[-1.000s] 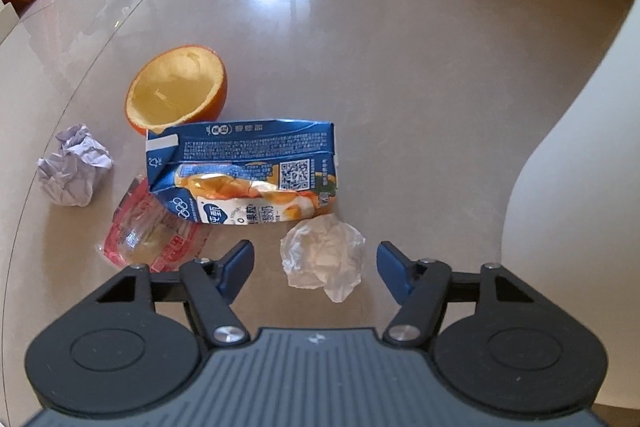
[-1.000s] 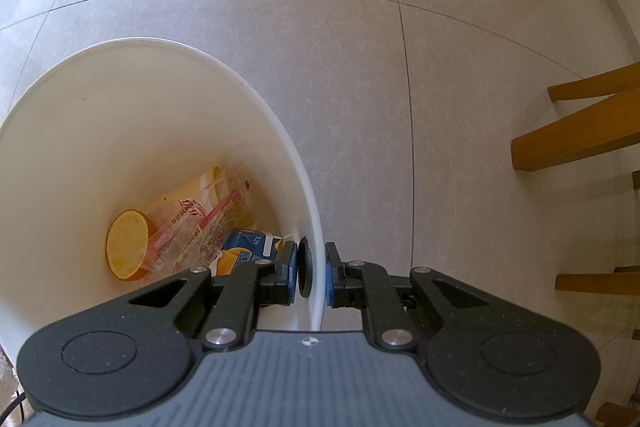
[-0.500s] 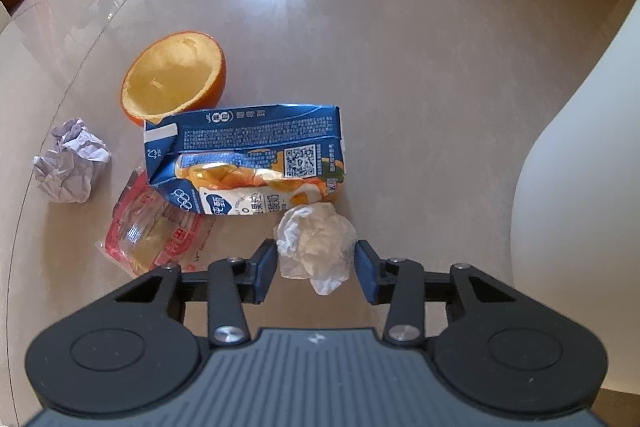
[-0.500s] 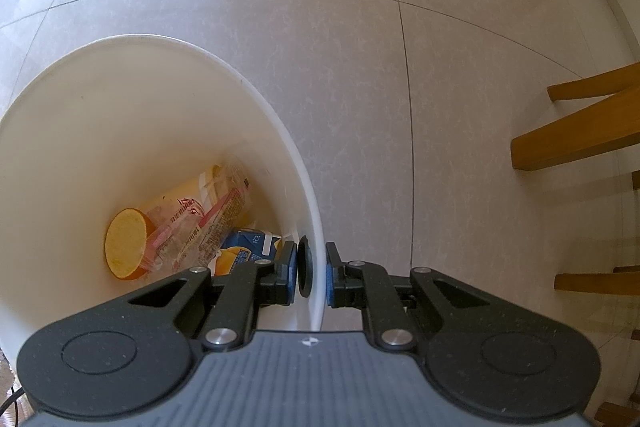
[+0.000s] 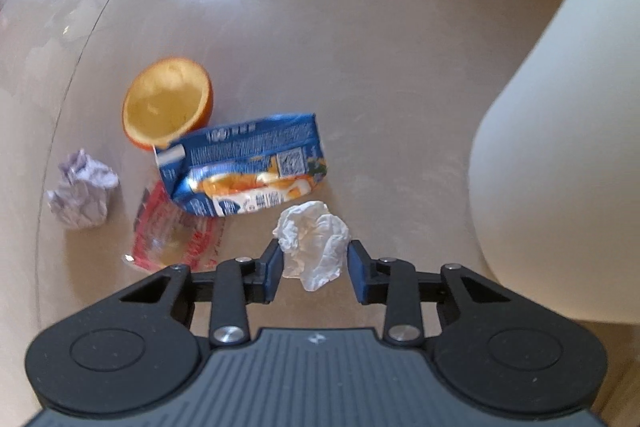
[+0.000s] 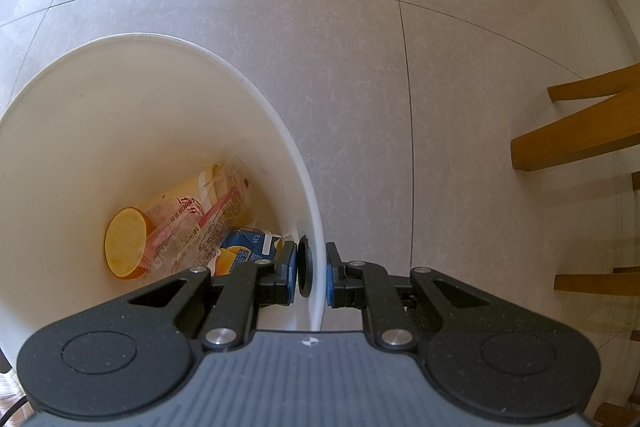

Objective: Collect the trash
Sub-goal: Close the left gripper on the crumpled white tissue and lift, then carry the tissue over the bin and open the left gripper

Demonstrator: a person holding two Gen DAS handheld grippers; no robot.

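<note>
At lower centre, the left claw (image 5: 315, 269) is closing, its pads pressing a crumpled white tissue ball (image 5: 314, 243), blue flattened juice carton (image 5: 244, 165) just above. The right claw (image 6: 312, 273) stays clenched on the white plastic bin's rim (image 6: 316, 227).

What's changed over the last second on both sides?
Left tongs are closing around the white tissue wad, which now sits between them, apparently lifted. Carton, orange half and paper ball stayed put. Right tongs stay clamped on the bin rim.
</note>
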